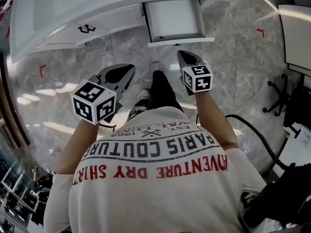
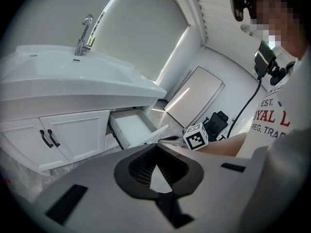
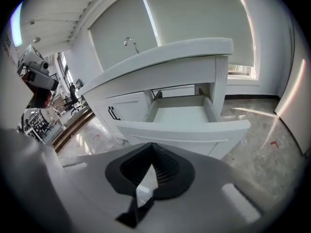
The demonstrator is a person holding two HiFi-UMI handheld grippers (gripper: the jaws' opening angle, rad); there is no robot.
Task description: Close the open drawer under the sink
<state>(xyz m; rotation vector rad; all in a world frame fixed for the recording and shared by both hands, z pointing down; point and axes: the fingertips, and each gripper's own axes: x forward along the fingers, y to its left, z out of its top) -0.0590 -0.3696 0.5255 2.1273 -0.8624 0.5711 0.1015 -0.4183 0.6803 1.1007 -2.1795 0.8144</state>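
With the left claw (image 1: 127, 71) and right claw (image 1: 186, 57) both pressed together and empty, and the drawer (image 1: 175, 21) pulled out under the sink (image 2: 63, 69) just on the far side of the right claw, an off-centre push may skew the drawer, or the tip may slip off its smooth front.

We see our left gripper (image 2: 155, 148) with its fingers (image 2: 138, 166) closed tip to tip on nothing. Beyond, under the white sink (image 2: 73, 76) and its tap (image 2: 83, 33), the drawer (image 2: 132, 128) stands pulled out, right of two cabinet doors (image 2: 63, 140). A marker cube (image 2: 196, 136) shows just beside the drawer.
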